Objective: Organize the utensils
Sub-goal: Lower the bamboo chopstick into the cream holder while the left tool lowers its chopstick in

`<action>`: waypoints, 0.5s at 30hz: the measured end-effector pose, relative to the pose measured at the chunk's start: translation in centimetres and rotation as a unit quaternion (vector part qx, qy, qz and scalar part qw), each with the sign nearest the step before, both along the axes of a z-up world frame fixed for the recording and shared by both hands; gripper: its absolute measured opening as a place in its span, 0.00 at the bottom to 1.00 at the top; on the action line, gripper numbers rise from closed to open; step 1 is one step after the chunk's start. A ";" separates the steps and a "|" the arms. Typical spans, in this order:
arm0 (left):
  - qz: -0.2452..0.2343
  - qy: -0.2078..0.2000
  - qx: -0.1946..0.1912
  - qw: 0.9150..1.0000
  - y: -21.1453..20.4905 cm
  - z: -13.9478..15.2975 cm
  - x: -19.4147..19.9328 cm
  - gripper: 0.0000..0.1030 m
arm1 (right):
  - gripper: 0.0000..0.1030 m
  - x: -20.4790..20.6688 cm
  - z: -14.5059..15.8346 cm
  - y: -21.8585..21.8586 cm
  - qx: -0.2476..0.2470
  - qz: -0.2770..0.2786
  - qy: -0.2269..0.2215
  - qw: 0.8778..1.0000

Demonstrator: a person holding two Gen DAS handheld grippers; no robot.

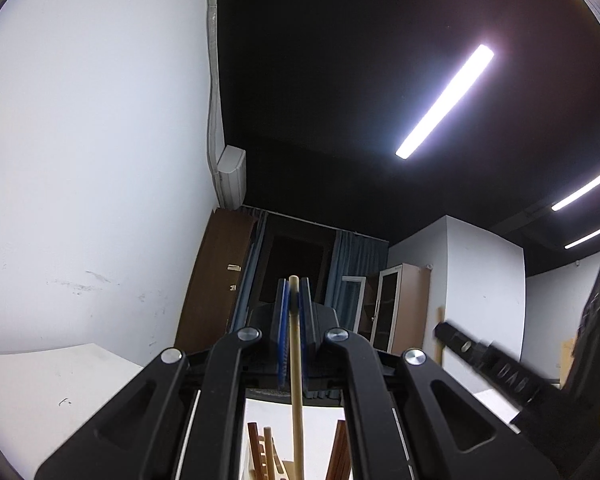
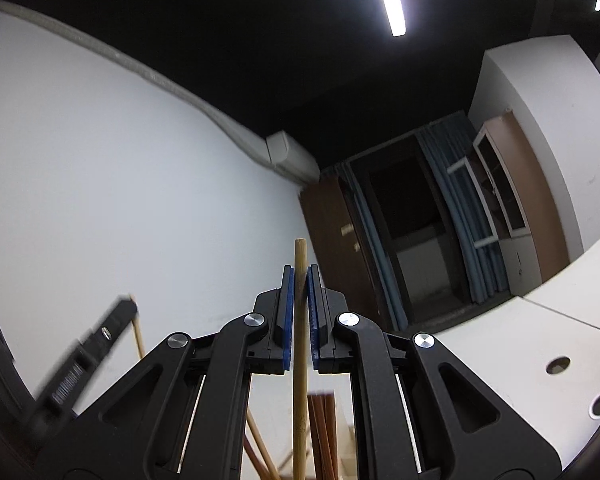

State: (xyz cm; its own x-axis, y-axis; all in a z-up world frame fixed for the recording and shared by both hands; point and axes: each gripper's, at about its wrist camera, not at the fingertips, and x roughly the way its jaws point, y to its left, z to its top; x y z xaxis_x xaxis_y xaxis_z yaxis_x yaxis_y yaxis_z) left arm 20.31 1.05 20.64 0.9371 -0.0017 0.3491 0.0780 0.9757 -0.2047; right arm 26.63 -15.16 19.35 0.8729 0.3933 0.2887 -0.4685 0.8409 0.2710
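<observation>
Your left gripper [image 1: 294, 292] is clamping a pale chopstick [image 1: 296, 360], and your right gripper [image 2: 299, 280] is pinching a bamboo chopstick [image 2: 300, 340]. Both chopsticks are running off the lower edge, lower ends hidden, beside partly hidden brown chopsticks [image 2: 322, 432].

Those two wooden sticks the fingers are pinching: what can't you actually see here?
- Left stick: lower end cut off by the left view's bottom edge.
- Right stick: lower end likewise cut off in the right view.
- Brown utensils: mostly hidden behind the gripper frame; type unclear.
- Other gripper: blurred; fingertips unclear.
</observation>
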 end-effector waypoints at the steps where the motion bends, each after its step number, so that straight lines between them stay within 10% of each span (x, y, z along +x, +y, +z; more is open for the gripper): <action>1: 0.003 -0.003 0.000 1.000 -0.1 0.0 0.3 0.04 | 0.06 0.0 0.1 -0.1 0.005 0.000 -0.009 1.000; 15: 0.008 0.014 0.004 1.000 -0.5 -1.6 3.5 0.04 | 0.06 2.6 -1.1 3.0 -0.014 0.012 -0.054 0.998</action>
State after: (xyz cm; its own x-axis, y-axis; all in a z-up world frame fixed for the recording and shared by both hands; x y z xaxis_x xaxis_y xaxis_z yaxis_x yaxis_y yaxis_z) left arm 23.82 0.53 19.04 0.9464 0.0114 0.3228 0.0562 0.9783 -0.1992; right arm 29.25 -12.20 18.24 0.8273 0.4234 0.3692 -0.5142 0.8353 0.1944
